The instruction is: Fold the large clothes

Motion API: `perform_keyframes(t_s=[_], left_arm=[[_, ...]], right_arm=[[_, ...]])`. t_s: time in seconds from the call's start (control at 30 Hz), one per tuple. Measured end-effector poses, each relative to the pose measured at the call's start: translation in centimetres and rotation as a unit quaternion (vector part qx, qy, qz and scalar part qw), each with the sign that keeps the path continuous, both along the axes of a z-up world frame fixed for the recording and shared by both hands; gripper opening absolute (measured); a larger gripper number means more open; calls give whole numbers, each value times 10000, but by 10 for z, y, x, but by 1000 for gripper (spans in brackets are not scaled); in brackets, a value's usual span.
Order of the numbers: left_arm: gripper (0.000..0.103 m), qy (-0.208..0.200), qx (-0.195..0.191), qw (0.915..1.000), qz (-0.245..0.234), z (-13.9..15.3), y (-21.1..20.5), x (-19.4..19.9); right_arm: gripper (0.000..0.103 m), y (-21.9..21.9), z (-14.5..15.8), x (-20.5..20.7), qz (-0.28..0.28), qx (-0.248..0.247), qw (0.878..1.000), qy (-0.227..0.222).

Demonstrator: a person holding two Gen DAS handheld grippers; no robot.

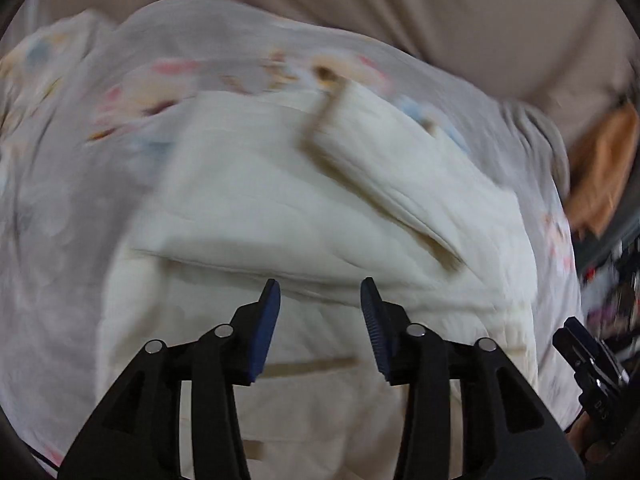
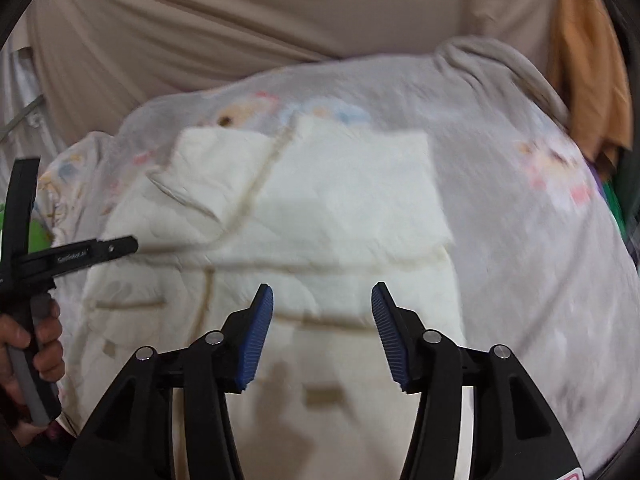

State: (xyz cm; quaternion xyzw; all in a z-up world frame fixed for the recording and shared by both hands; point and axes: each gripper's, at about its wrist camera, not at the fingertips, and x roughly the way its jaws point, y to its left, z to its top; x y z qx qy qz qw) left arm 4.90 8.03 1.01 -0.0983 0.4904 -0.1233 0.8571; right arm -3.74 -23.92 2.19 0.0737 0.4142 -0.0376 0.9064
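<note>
Looking at both wrist views: the cream quilted jacket [image 2: 280,240] lies flat on the printed grey sheet [image 2: 520,240] covering the bed, roughly centred, with beige fabric [image 2: 240,20] behind it. Fold looks partly done, my read: upper portion is doubled down over the body, a folded panel [image 2: 360,184] sits on top with a clear lower edge, and a sleeve or flap [image 2: 200,172] lies across at upper left. Tan trim lines and pocket welts show on the lower body, which is still single layer and unfolded. Left claw [image 1: 320,316] is released, jaws apart, nothing between the pads, hovering over the jacket's mid section just below the fold edge. Right claw [image 2: 322,320] likewise released, jaws wide, no cloth pinched, above the lower body. The left device also shows at the left edge of the right view, gripped by a hand [image 2: 32,344]. Both views are motion-blurred, so fine creases are hard to read. Remaining, as I judge it: bring the lower half up or fold once more crosswise, tidy the loose flap, flatten. Orange cloth [image 2: 588,60] at far right is untouched, well apart from the jacket.
</note>
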Motion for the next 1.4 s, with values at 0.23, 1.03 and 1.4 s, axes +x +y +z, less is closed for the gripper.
perform_keyframes(t_s=[0.23, 1.03, 1.4], left_arm=[[41, 820, -743, 9876, 1116, -51, 67, 44], [38, 974, -1283, 9680, 1923, -66, 79, 67], [9, 767, -457, 9795, 1803, -68, 93, 57]], right_arm=[[60, 85, -32, 119, 1104, -598, 9919, 197], [62, -125, -61, 76, -1922, 1458, 9702, 215], [10, -98, -73, 49, -1407, 1687, 9748, 384]])
